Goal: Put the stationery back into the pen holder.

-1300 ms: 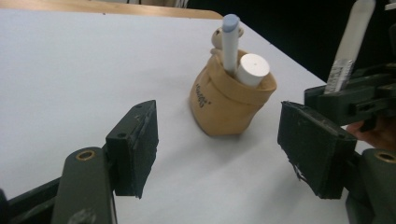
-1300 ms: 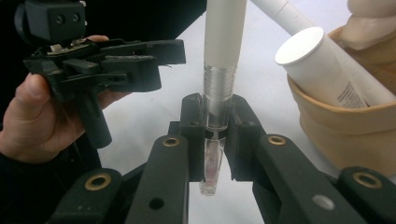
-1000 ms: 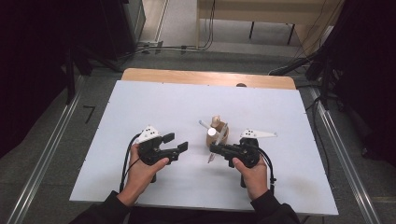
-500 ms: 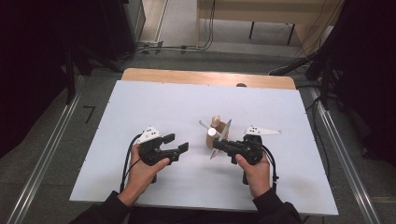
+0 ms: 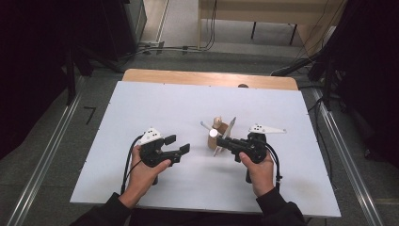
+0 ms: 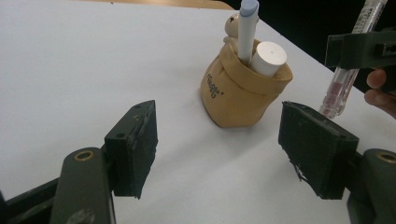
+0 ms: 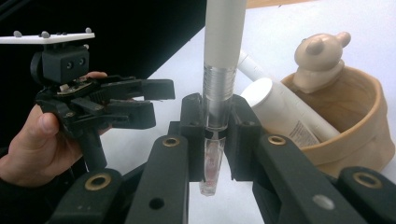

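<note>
The white counter (image 5: 141, 108) carries a tan fabric pouch (image 6: 243, 91) near its middle, with a white marker (image 6: 246, 25) and a thick white tube (image 6: 267, 57) standing in it and a small bear figure (image 7: 322, 56) at its rim. Compared with a second ago, the right gripper (image 5: 226, 142) has shifted a little toward the person and the clear pen (image 7: 219, 88) it carries now stands steeper, just beside the pouch rather than over it. That suggests the pen has been drawn clear of the pouch, or is being lined up to go in; which one I cannot tell. Its jaws are clamped on the pen's transparent barrel, tip pointing down, above the counter. The left gripper (image 5: 183, 149) hovers to the left of the pouch, about where it was, jaws spread wide and empty, aimed at the pouch as if ready to steady it. Both hands rest low, forearms coming in from the near edge.
</note>
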The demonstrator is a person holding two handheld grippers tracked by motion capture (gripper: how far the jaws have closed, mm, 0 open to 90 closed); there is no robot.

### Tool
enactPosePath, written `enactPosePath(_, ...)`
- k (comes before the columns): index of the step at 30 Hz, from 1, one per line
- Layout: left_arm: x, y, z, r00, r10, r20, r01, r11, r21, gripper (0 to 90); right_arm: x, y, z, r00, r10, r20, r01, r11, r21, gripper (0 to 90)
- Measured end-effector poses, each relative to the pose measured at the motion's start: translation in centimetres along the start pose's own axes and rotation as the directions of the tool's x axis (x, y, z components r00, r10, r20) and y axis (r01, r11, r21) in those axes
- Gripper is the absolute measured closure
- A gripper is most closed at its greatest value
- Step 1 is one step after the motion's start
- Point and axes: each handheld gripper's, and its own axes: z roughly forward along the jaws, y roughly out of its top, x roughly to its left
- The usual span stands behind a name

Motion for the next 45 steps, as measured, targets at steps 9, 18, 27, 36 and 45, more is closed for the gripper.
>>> enactPosePath(9,0.0,0.0,0.0,1.0000,0.001,0.002,-0.001,1.0000,0.003,29.6,-0.4,0.5,-0.2,0.9999,0.003,0.012,-0.003,1.000,-0.018,77.0)
enactPosePath(18,0.0,0.0,0.1,1.0000,0.000,0.002,0.000,1.0000,0.003,28.8,-0.8,1.0,-0.2,0.9997,0.007,0.023,-0.007,1.000,-0.029,77.0)
enactPosePath(27,-0.1,-0.1,0.1,1.0000,0.000,0.002,0.000,1.0000,0.006,27.6,-1.5,1.3,-0.2,0.9992,0.020,0.036,-0.018,0.999,-0.041,77.0)
enactPosePath(36,0.0,0.0,0.1,1.0000,-0.004,0.003,0.004,1.0000,0.002,27.5,-2.0,2.0,-0.5,0.9983,0.029,0.051,-0.026,0.997,-0.066,77.0)
enactPosePath(45,0.0,0.0,0.1,1.0000,-0.008,0.004,0.008,1.0000,-0.001,27.5,-2.8,2.7,-0.5,0.9967,0.043,0.069,-0.036,0.995,-0.093,77.0)
